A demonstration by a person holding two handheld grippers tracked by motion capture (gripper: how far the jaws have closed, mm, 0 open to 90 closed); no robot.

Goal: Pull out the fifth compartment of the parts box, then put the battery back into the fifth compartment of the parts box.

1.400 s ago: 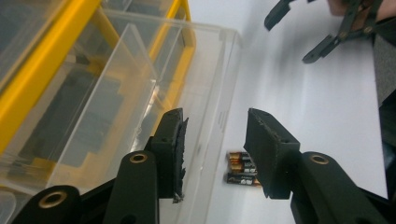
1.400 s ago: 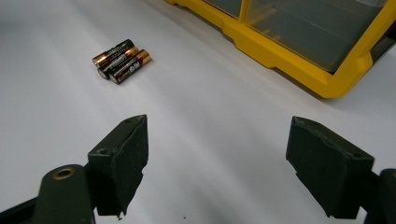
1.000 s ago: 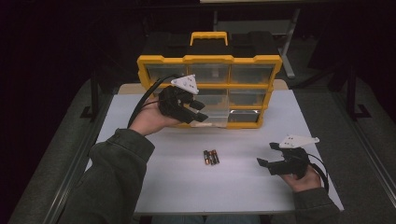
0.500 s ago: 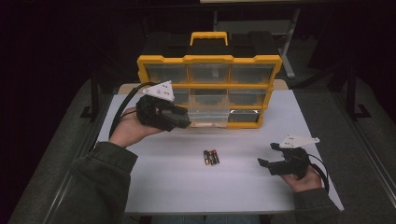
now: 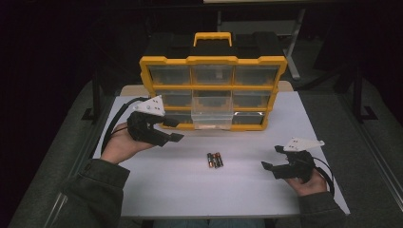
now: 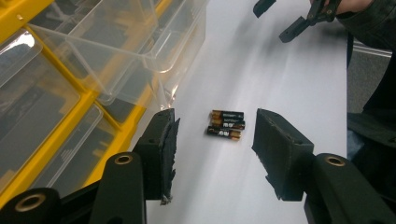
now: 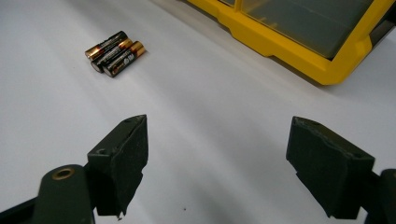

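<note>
Batteries (image 5: 215, 160) btwn open left gripper (image 5: 172, 130) & right gripper (image 5: 271, 159), untouched.

Dim room, dark surrounds; white tabletop (image 5: 190, 190) lit from overhead, soft shadows. Mild glare on clear pulled-out drawer (image 6: 140, 42). High view grainy, low-res. Near black jaws slightly soft in both gripper views.
</note>
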